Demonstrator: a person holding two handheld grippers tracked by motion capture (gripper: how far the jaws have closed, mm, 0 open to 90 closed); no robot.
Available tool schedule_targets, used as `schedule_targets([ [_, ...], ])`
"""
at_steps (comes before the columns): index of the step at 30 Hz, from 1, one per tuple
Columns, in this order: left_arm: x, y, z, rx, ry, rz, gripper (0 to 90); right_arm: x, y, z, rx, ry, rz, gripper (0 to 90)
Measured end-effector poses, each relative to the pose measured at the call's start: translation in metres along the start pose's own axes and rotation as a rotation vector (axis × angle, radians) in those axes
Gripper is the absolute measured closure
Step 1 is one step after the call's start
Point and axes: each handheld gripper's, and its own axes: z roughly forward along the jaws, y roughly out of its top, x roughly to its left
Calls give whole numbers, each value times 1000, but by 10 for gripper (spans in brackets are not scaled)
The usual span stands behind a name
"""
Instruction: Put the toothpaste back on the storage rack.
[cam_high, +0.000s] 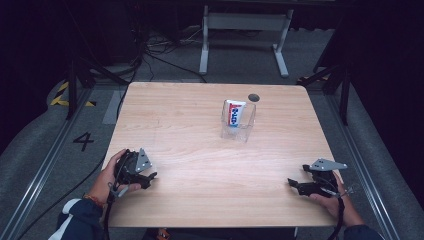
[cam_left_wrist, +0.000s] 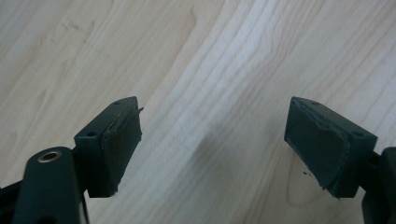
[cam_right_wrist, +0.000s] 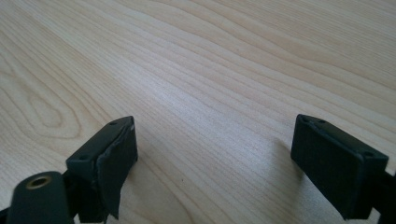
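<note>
Nearest the high camera, the person's left hand holds the left claw (cam_high: 148, 177) low over the near left part of the desk (cam_high: 200, 165), its jaws apart with bare wood between them; the left gripper view confirms the pads (cam_left_wrist: 116, 144) grip nothing. Farther along, past the middle and toward the far edge, stands a clear plastic container (cam_high: 238, 121) with a red, white and blue tube (cam_high: 234, 113) upright inside it, long axis vertical. A small dark round hole (cam_high: 254, 97) sits just behind it in the desk. At the near right, the right claw (cam_high: 291, 183) rests just above the wood, jaws likewise spread and empty, as the right gripper view shows.

From either claw the container lies forward and inward. It looks slightly nearer the right hand, though the angle makes that hard to judge. Open wood runs all the way to it from both sides, and it stands well clear of the side edges, so a reach from either side seems unobstructed.
</note>
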Motion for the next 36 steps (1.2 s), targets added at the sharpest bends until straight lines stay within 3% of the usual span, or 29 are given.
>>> schedule_targets([
  [3,0,-15,-3,-13,-22,-45,191,0,0,0,0,0,0,145],
  [5,1,-19,-3,-17,-22,-55,188,0,0,0,0,0,0,145],
  [6,2,-28,-5,-40,-49,-103,190,0,0,0,0,0,0,145],
  [11,4,-42,-9,-64,-77,-173,186,0,0,0,0,-1,0,146],
  [12,7,-49,-8,-86,-100,-228,182,0,0,0,-1,-1,0,146],
  [13,7,-49,-8,-86,-100,-228,174,0,0,0,-1,-1,0,146],
  [17,11,-61,-5,-125,-147,-356,164,0,0,0,0,0,0,145],
  [36,10,-63,-5,-126,-139,-382,145,-1,0,1,1,5,-9,143],
])
